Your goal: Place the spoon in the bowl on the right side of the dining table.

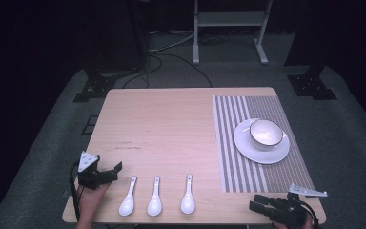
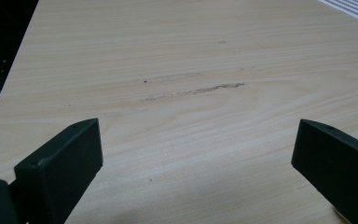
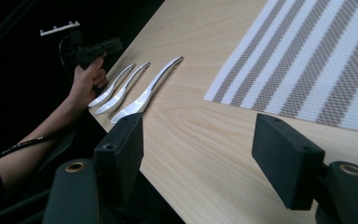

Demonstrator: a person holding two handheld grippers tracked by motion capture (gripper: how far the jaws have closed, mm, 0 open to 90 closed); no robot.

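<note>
Left gripper (image 1: 108,172), matte black with blocky rectangular jaws set wide apart and holding nothing, rests at the near left corner of the pale wood-grain surface (image 1: 171,124); a faint dark scuff (image 2: 193,89) marks the grain ahead of it. Right gripper (image 1: 262,206), likewise spread wide and empty, lies at the near right edge, pointing left. Between them, near the front edge, three glossy white ceramic spoons (image 1: 155,196) lie side by side, apart, handles pointing away, the leftmost just beside the left gripper. Farther right, a woven placemat (image 1: 228,143) striped grey and white carries a round white plate (image 1: 248,145) with a smooth white bowl (image 1: 266,132) on it.
</note>
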